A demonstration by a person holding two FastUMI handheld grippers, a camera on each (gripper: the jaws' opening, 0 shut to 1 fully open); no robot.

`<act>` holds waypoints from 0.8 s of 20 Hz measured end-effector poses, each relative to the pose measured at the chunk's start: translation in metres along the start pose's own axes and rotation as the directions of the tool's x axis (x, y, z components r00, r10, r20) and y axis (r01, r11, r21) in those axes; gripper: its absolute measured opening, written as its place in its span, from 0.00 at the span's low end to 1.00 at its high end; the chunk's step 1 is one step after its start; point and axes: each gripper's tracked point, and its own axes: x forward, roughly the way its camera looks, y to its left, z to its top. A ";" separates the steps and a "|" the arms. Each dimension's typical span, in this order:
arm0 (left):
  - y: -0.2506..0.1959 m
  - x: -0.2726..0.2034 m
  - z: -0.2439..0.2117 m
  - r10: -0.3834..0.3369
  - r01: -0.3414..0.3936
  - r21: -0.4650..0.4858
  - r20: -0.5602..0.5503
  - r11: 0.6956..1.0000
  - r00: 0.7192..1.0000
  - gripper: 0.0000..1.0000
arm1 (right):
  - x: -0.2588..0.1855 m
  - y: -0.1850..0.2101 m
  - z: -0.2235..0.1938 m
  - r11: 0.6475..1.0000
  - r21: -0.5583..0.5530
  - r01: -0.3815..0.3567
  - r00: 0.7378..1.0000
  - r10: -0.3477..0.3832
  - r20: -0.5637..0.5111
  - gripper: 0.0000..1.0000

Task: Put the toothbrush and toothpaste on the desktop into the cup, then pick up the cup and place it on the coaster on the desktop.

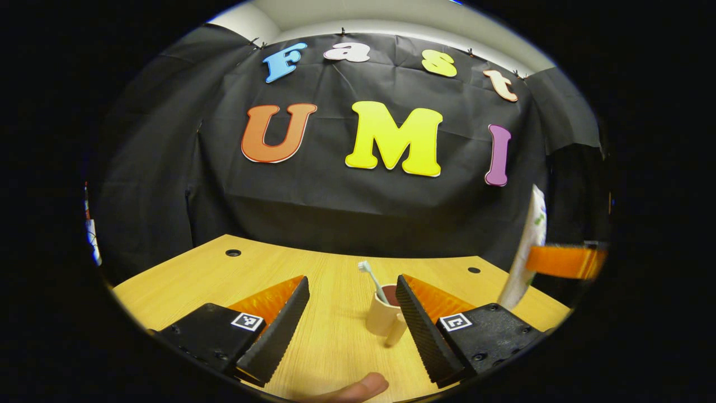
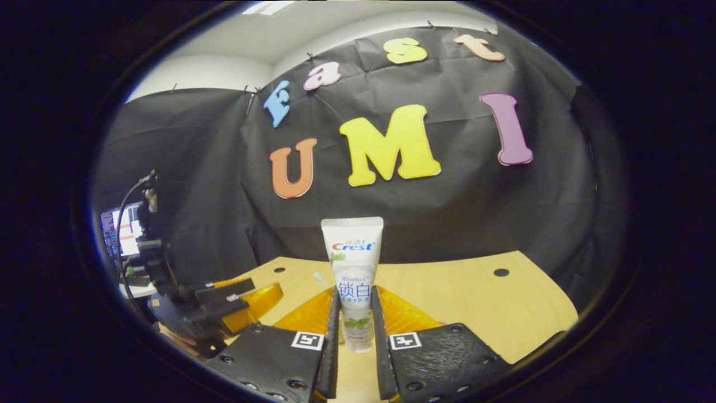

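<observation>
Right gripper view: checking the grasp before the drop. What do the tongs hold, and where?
The toothpaste, upright, pinched near its lower end between the right tongs.

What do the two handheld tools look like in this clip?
Each tool, left tool and right tool, has two wedge-shaped fingers with ribbed inner pads, translucent orange side panels and black screwed mounting blocks, each carrying a square black-and-white marker. A bare fingertip shows below; no sleeve visible.

Bare desk lies between the spread fingers of the left gripper, with the cup and its upright toothbrush standing just ahead near the right finger, while the held toothpaste fills the right gripper's gap.
</observation>
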 end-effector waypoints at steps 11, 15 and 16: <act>0.027 -0.037 -0.053 -0.045 0.045 0.000 -0.011 0.999 0.999 0.98 | 0.120 0.024 -0.003 0.999 0.009 0.047 0.999 -0.047 0.012 0.31; 0.032 -0.042 -0.060 -0.060 0.060 0.003 -0.019 0.998 0.998 0.99 | 0.150 0.016 -0.029 0.996 0.004 0.091 0.995 -0.091 -0.035 0.31; 0.032 -0.040 -0.063 -0.063 0.063 0.001 -0.023 0.998 0.998 0.99 | 0.153 0.013 -0.034 0.995 0.004 0.100 0.994 -0.100 -0.045 0.30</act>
